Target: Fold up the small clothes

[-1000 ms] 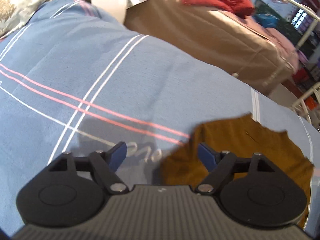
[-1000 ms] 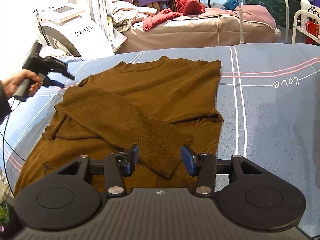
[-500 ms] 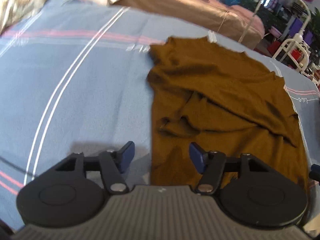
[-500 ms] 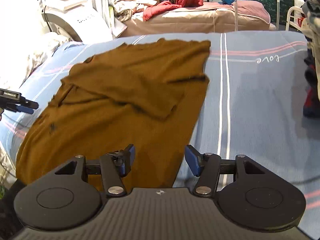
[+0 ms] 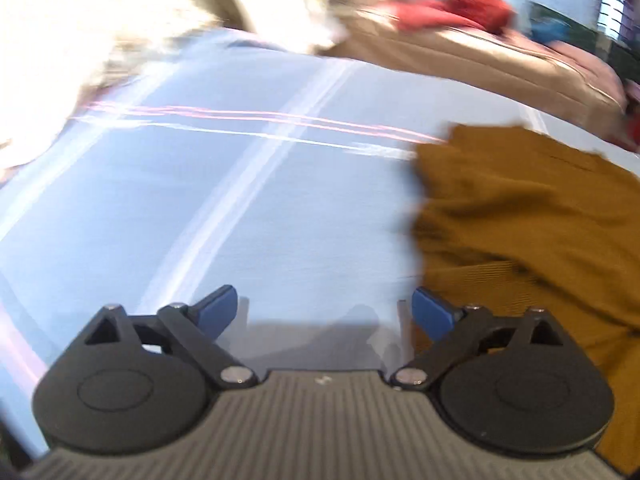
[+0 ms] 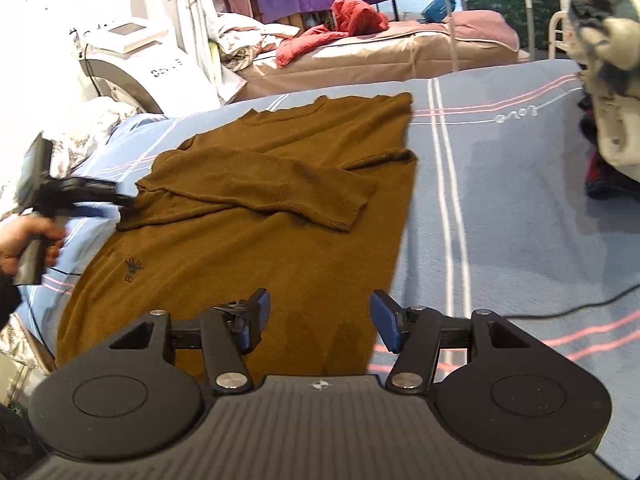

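Sweater (image 6: 256, 216), brown, lies flat on the blue blanket (image 6: 500, 184) ahead of my right gripper (image 6: 318, 322), its near hem running under and between those jaws, one sleeve folded across the chest. My right jaws are opening, wide apart, pads pressing on nothing. My left gripper (image 5: 324, 312) hangs over bare blanket (image 5: 240, 208); the sweater (image 5: 528, 216) edge sits just beside its right finger, and that view is blurred. Its jaws are opening too, with only blanket between them. From the right view I see my left hand (image 6: 24, 246) gripping its handle, its tips at the sweater's far-left shoulder. A pile of clothes (image 6: 608, 80) sits off to the right of the jaws.
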A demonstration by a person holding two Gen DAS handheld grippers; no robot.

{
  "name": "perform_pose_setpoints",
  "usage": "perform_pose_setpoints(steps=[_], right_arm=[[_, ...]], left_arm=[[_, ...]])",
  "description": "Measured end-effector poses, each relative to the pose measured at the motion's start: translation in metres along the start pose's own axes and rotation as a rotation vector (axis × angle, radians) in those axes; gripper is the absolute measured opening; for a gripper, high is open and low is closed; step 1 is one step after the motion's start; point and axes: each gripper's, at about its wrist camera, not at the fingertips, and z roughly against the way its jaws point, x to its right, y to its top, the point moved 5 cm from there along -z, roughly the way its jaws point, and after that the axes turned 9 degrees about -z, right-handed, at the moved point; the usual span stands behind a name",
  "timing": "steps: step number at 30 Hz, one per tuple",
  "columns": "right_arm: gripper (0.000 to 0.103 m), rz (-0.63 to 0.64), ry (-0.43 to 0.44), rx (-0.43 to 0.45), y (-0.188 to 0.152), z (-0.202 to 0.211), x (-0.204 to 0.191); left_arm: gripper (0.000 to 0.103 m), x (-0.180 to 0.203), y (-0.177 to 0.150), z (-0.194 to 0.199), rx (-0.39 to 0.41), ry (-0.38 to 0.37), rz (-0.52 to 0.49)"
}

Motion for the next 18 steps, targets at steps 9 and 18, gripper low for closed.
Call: perform_pose_setpoints(steps=[9, 18], right_arm=[[0.103, -0.060, 0.038, -0.025, -0.016, 0.006, 0.006], [0.103, -0.037, 0.033, -0.065, -0.053, 0.033, 0.012]], left_arm=[[0.087, 0.009, -0.118, 0.098, -0.094, -0.446, 0.053], [0.086, 0.041, -0.184, 0.102, -0.161, -0.497, 0.002]])
